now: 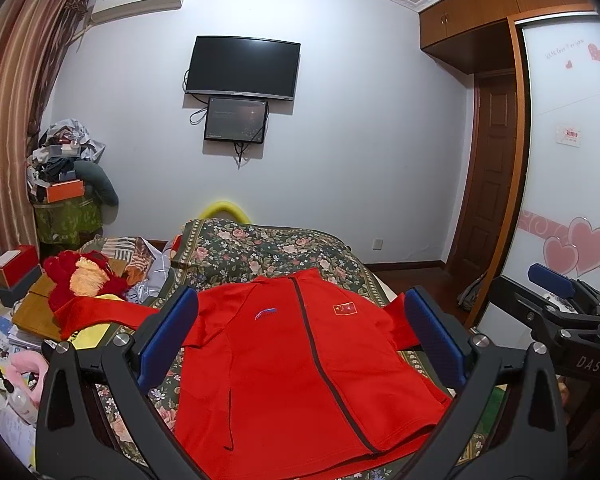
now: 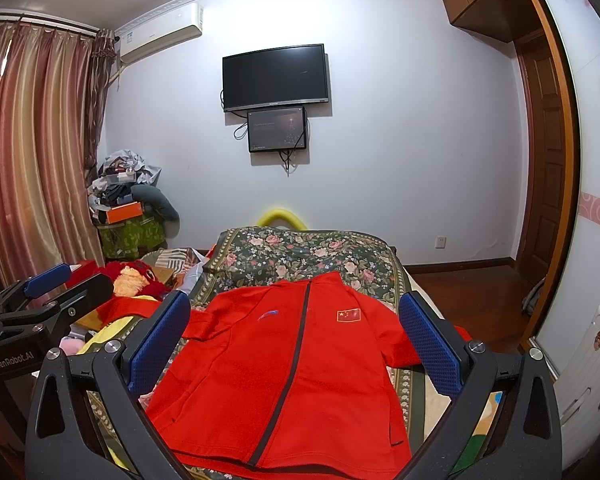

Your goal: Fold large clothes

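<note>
A red zip-up jacket lies flat, front up, on the floral bed cover, collar toward the far wall and both sleeves spread outward. My left gripper hovers open above its lower half, blue pads wide apart, nothing between them. My right gripper also hangs open over the jacket and holds nothing. In the left wrist view the right gripper shows at the right edge; in the right wrist view the left gripper shows at the left edge.
Left of the bed lie a red and orange plush toy, boxes, books and a pile of clothes. A TV hangs on the far wall. A wardrobe and a white suitcase stand on the right.
</note>
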A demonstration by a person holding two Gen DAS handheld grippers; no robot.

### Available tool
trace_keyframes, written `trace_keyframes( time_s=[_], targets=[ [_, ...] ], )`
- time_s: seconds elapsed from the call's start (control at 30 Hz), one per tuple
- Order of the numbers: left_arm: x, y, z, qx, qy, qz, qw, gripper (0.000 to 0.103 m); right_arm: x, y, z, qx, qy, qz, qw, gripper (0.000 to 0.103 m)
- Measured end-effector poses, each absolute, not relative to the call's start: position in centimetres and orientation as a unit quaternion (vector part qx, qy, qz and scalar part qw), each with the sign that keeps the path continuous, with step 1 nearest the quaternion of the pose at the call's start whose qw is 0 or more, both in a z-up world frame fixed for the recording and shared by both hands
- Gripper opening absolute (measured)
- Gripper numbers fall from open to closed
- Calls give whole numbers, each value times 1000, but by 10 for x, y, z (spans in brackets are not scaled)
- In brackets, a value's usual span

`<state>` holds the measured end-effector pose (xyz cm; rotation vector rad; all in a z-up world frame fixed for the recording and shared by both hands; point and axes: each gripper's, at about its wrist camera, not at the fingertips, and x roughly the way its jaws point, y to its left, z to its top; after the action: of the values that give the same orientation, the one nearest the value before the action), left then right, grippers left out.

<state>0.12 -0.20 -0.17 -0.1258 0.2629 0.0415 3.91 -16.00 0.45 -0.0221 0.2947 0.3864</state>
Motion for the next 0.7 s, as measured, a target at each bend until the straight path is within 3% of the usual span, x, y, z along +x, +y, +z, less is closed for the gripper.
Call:
trace_keyframes(
  time_s=[0.7],
  targets=[
    [-3, -1, -1, -57, 127, 20, 990, 103, 39, -162, 6, -9, 145, 189, 971, 103]
  ],
)
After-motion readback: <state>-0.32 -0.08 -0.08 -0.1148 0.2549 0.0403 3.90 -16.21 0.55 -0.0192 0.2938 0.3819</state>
